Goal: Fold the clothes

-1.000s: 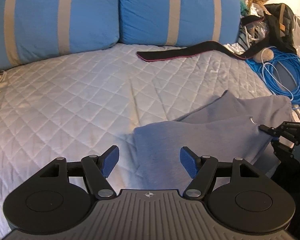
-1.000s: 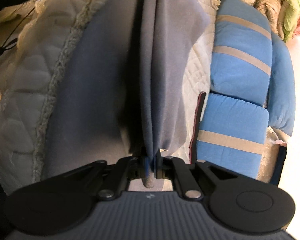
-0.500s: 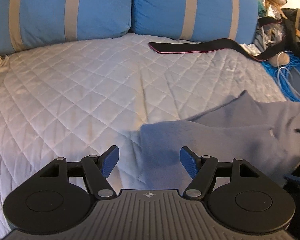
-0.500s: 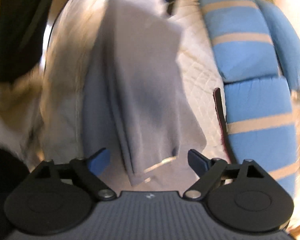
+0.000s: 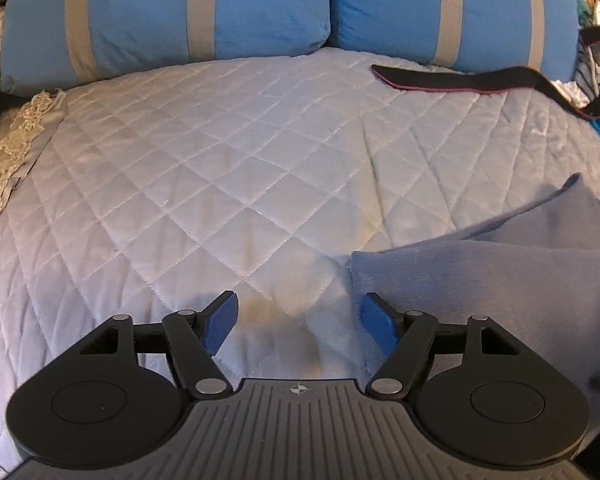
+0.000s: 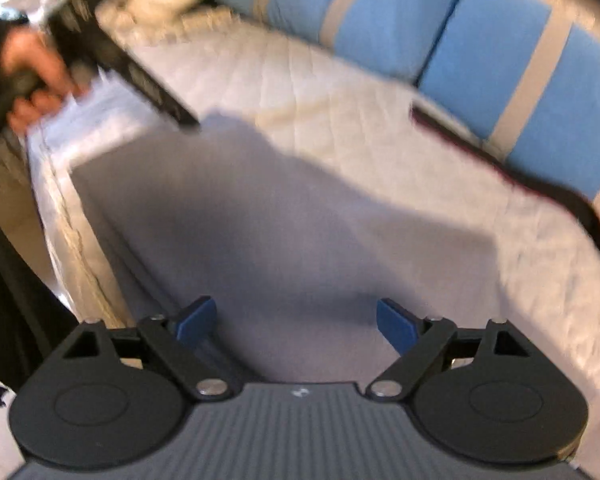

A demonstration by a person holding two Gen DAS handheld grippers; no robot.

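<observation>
The blue-padded fingers (image 6: 396, 326) of the right gripper (image 6: 296, 324) are spread wide with nothing pinched between them, and they are held above the grey garment (image 6: 260, 220), which is seen beneath and beyond them; the wide stance suggests the cloth is being left to settle flat rather than gripped. The fingers (image 5: 220, 322) of the left gripper (image 5: 298, 322) are also held apart, moderately, and empty: only bare quilt is framed between them, while one pad sits just beside the garment's near left corner, probably so that this corner can be taken next. The garment is laid on the quilted bed cover (image 5: 220, 160), toward the bed's right side and near edge, with a raised fold running toward the far right. The left hand (image 6: 40, 76) is seen in the right wrist view, wrapped around its tool's handle. At the bed's far edge two blue striped pillows (image 5: 172, 16) are propped, and a black strap (image 5: 460, 78) is draped near the far right corner, well apart from the garment.
</observation>
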